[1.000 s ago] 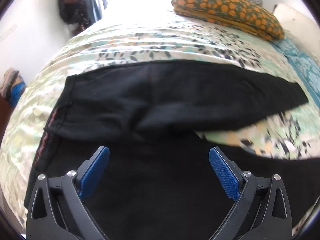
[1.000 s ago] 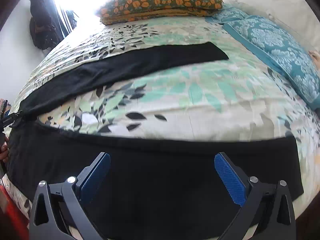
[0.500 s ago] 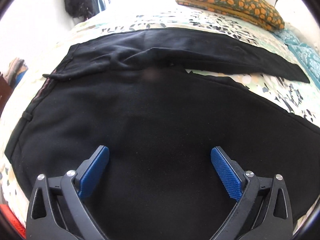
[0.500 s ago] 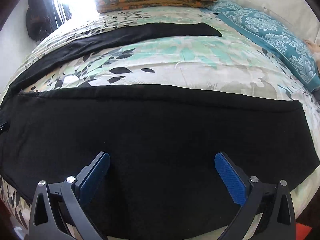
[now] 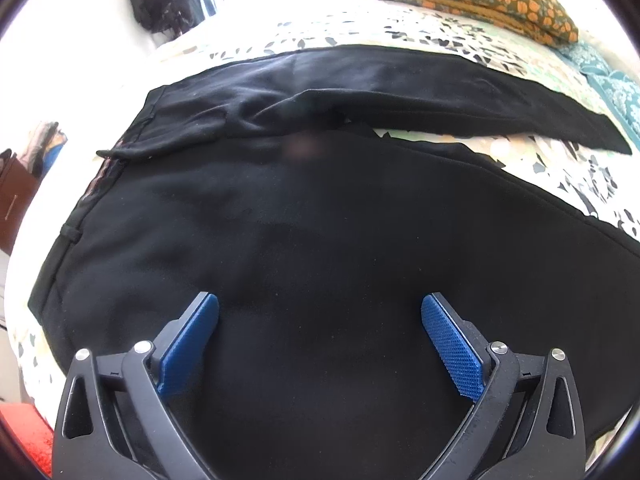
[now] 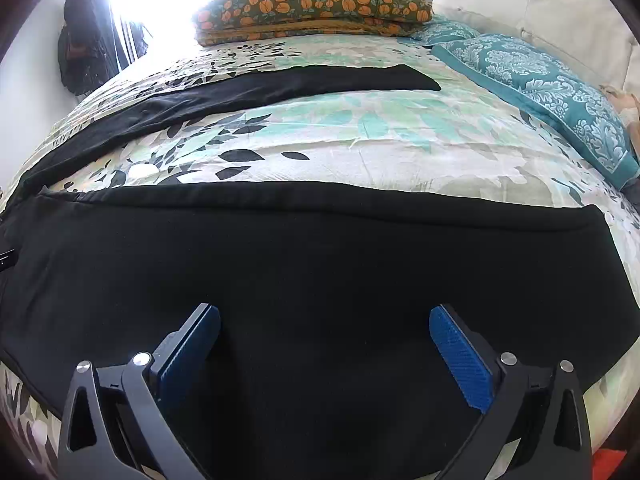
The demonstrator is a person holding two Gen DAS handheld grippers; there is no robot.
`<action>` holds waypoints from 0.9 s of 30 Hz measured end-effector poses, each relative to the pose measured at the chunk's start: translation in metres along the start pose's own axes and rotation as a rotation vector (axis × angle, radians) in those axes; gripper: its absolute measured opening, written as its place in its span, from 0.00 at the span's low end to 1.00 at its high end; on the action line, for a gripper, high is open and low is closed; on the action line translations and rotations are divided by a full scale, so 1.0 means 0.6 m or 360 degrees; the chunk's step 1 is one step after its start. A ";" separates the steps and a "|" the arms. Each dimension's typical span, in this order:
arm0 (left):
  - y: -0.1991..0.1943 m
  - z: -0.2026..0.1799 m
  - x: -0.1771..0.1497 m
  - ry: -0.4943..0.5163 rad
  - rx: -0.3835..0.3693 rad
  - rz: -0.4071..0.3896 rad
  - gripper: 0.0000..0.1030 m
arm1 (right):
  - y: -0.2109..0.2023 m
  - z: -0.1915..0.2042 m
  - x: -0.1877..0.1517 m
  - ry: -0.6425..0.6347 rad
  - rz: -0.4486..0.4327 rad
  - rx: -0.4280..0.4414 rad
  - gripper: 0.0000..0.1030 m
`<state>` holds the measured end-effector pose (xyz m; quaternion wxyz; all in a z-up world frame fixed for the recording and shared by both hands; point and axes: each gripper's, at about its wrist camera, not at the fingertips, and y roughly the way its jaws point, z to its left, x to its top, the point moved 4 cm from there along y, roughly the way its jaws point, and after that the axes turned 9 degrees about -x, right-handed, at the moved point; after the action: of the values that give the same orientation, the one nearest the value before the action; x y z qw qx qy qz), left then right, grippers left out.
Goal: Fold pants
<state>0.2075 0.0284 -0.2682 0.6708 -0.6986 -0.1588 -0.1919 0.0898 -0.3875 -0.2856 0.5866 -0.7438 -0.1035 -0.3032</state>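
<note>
Both tools spread wide, gripping nothing: left tool [image 5: 320, 344] over pants [image 5: 320, 240] waist end, right tool [image 6: 324, 352] over near leg; far leg [image 6: 280, 84] lay apart, bare bedspread [image 6: 360, 136] between.

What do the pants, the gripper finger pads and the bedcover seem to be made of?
Pants: soft matte black cloth, likely knit or fleece; it drapes and creases without shine.
Finger pads: blue, probably plastic or rubber, with a fine knurled texture.
Bedcover: thin woven fabric, perhaps cotton, printed with leaves; it shows light wrinkles.
</note>
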 end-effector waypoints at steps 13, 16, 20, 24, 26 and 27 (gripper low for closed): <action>-0.064 0.011 0.049 -0.0046 -0.0161 -0.0094 0.98 | -0.003 -0.001 0.001 -0.0009 0.0039 -0.0012 1.00; -0.068 0.028 0.080 -0.0062 -0.0128 -0.0150 0.98 | -0.013 -0.006 0.003 -0.0012 0.0098 -0.0018 1.00; -0.047 0.057 0.121 -0.0129 -0.0097 -0.0174 0.98 | -0.046 -0.022 0.004 0.0038 0.0062 -0.0046 1.00; 0.008 0.082 0.135 -0.0204 -0.0056 -0.0105 0.98 | -0.080 -0.038 0.024 0.0117 -0.0039 -0.0003 1.00; 0.040 0.092 0.130 -0.0227 -0.0025 -0.0061 0.98 | -0.088 -0.045 0.041 0.0181 -0.0064 0.0058 1.00; 0.055 0.095 0.125 -0.0227 -0.0014 -0.0042 0.98 | -0.088 -0.050 0.052 0.0211 -0.0058 0.0096 1.00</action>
<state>0.2922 0.0808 -0.2622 0.6521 -0.7113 -0.2145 -0.1514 0.0775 -0.4063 -0.2212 0.6087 -0.7021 -0.0869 -0.3592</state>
